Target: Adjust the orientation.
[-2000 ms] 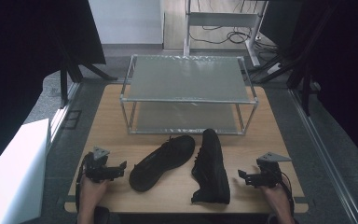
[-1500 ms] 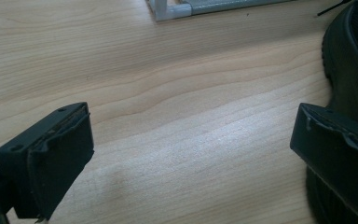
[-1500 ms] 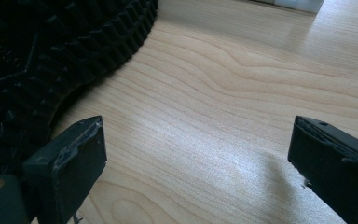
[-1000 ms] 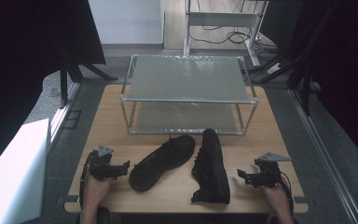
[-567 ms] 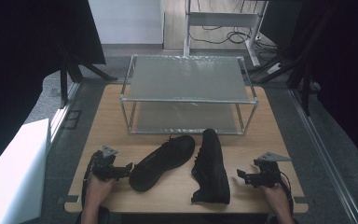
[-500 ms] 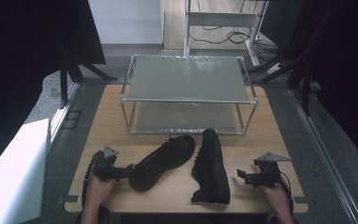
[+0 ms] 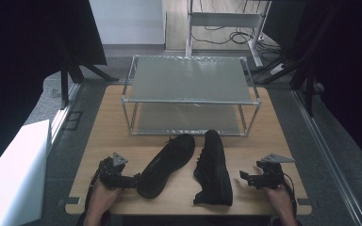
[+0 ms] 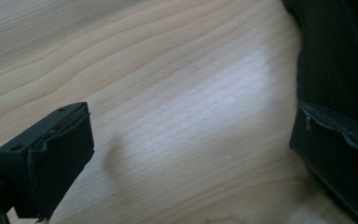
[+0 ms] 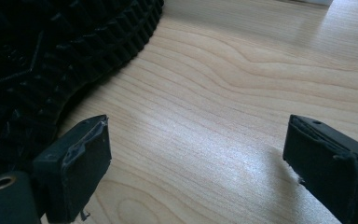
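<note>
Two black shoes lie on the wooden table. The left shoe lies slantwise, toe toward the rack. My left gripper is open right at its heel end. In the left gripper view the jaws stand wide over bare wood, and the shoe sits just behind the right-hand jaw. The right shoe lies on its side. Its treaded sole faces my right gripper, which is open a short way from it with nothing between the pads.
A metal two-shelf rack stands across the far half of the table, just beyond the shoes' toes. A white box sits on the floor to the left. Table legs and cables show at the back.
My left gripper has slid right along the table until it reached the left shoe's heel end. The right gripper and both shoes have stayed put.
</note>
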